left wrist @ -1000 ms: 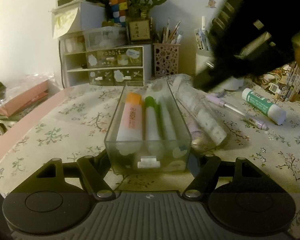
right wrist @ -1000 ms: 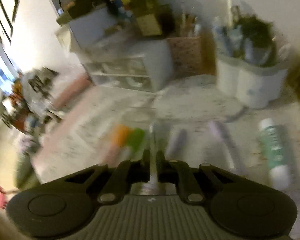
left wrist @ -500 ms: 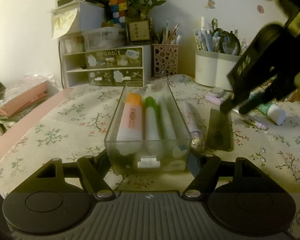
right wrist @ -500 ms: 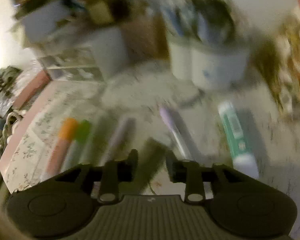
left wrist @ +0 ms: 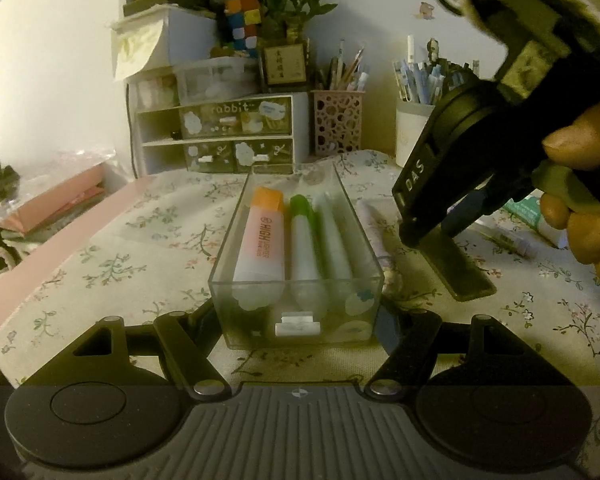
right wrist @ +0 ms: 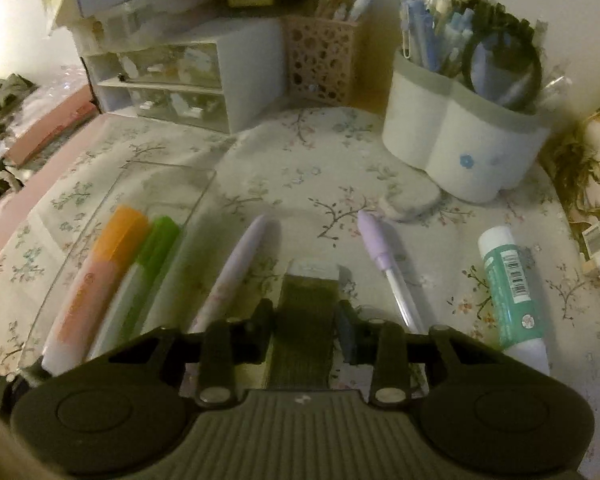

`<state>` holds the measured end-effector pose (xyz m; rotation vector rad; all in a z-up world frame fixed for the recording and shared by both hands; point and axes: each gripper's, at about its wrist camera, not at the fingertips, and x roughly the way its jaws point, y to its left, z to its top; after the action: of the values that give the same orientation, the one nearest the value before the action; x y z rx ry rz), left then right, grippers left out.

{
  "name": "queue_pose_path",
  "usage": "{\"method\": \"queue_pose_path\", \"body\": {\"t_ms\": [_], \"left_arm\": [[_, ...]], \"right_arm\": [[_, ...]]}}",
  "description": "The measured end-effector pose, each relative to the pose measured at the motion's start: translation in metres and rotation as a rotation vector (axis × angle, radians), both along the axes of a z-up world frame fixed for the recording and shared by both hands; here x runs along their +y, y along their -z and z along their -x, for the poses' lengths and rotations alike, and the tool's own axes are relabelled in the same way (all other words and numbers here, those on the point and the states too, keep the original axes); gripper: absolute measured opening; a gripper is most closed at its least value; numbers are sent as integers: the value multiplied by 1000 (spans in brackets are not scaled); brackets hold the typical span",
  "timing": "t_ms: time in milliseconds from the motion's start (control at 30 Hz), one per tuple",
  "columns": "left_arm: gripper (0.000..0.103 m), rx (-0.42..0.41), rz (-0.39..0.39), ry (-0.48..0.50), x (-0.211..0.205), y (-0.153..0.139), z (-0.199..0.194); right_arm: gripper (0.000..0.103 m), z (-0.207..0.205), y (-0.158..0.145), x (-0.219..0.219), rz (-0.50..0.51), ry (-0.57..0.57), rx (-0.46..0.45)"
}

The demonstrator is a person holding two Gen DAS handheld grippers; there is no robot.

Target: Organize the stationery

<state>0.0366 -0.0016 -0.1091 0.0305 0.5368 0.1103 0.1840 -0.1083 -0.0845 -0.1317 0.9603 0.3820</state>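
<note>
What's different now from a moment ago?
The right tongs moved right, away from the clear tray, and down. They now straddle a dark flat block on the cloth. Their jaws have just been closing around it, but I cannot tell if they pinch it yet. The left tongs kept gripping the tray, and the highlighters inside stayed put.

Clear rectangular plastic tray (left wrist: 296, 280) sits between the left gripper's (left wrist: 298, 322) fingers, three highlighters (left wrist: 300, 236) inside. Right of it: lilac pen (right wrist: 236, 268), then the flat dark rectangular eraser (right wrist: 304, 312) between the right gripper's (right wrist: 304, 330) jaws, a clear-barrelled pen (right wrist: 388, 272), a green glue stick (right wrist: 512, 292).
</note>
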Motion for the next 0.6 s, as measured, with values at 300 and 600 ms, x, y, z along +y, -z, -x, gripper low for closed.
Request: {"method": "queue_pose_path", "body": {"t_ms": [300, 600], "left_arm": [[73, 0, 2, 4, 1, 0, 0], [73, 6, 3, 9, 1, 0, 0]], "right_arm": [[16, 15, -48, -7, -175, -19, -92], [17, 0, -45, 17, -159, -98, -104]]}}
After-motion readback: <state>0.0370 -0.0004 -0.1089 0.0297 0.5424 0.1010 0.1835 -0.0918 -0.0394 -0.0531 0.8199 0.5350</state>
